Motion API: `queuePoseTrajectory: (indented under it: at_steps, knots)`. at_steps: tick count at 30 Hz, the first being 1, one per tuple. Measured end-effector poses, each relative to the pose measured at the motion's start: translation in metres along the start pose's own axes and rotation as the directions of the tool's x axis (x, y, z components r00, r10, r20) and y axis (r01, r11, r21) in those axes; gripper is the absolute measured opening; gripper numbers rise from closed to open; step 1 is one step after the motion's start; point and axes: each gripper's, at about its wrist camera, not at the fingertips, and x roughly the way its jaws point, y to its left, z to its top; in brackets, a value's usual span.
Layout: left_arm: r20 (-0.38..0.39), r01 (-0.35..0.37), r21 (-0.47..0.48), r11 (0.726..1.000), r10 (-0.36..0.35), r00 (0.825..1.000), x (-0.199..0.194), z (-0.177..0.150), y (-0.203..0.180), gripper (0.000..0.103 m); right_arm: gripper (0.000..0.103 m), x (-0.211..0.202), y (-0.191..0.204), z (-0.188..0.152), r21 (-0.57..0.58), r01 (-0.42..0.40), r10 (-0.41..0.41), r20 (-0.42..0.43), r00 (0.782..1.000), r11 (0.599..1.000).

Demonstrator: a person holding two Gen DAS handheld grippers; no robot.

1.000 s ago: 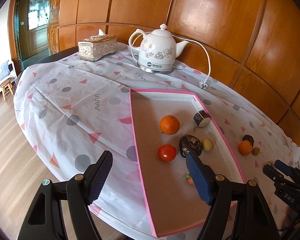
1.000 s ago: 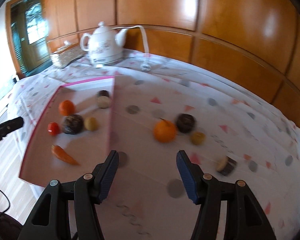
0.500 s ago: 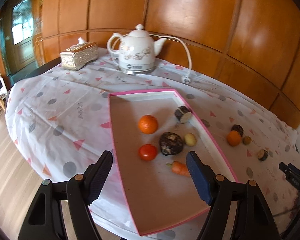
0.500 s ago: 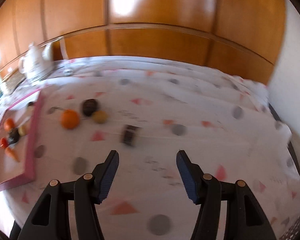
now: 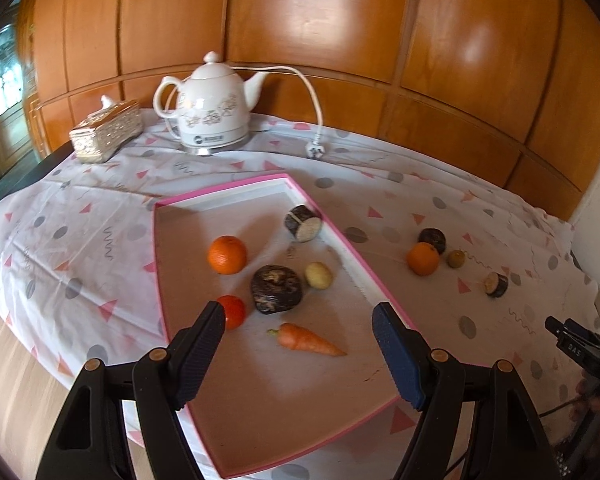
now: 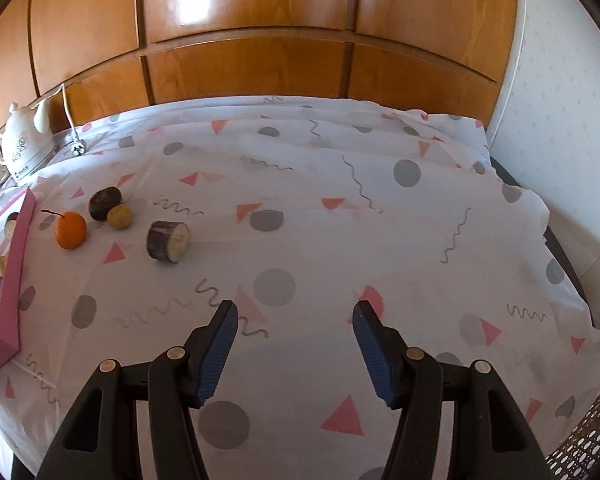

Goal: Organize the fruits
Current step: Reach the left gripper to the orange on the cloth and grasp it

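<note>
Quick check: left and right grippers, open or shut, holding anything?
Left gripper: open, empty, above the tray.
Right gripper: open, empty, above the tablecloth.

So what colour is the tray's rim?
Pink, around a white inner wall; the tray's rim shows best in the left wrist view.

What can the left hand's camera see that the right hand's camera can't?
Only the left wrist view shows the left gripper, open over the pink tray, plus the tomato and the tray's orange.

Only the right wrist view shows the right gripper, open over bare cloth, and the wicker edge.

Both show the teapot and the loose orange outside the tray.
</note>
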Motion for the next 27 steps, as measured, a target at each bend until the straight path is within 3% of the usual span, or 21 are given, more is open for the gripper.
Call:
queuePoseTrajectory:
  at_steps: [17, 27]
  knots:
    - [-0.04, 0.113, 0.185, 0.976, -0.107, 0.993, 0.015, 0.014, -0.063, 0.076, 0.061, 0.002, -0.038, -0.006, 0.082, 0.067, -0.066, -0.014, 0.998, 0.994]
    - [-0.115, 0.162, 0.258, 0.952, -0.137, 0.984, 0.055, 0.033, -0.103, 0.076, 0.061, 0.004, -0.046, -0.006, 0.098, 0.076, -0.075, -0.013, 0.997, 0.992]
